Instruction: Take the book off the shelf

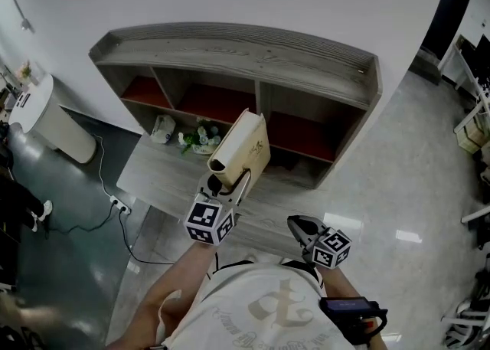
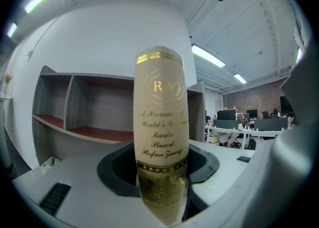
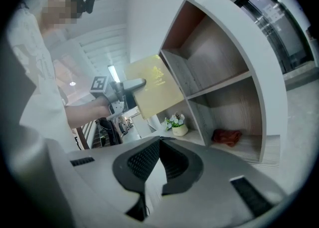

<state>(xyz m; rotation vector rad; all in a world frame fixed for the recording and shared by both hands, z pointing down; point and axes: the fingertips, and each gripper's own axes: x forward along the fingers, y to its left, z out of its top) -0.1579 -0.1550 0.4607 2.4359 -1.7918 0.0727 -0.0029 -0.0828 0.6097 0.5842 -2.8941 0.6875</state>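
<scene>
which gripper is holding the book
The left gripper: its jaws clamp the cream hardcover book with gold lettering near its spine. The right gripper has its jaws together on nothing.

An open office: desks (image 2: 238,133) with monitors (image 2: 227,114)

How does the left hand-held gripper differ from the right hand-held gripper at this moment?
The left hand-held gripper is clamped on the cream book; the right hand-held gripper has its jaws together on nothing. The left is held further forward, nearer the shelf; the right is closer to the person's body. Both point toward the shelf.
</scene>
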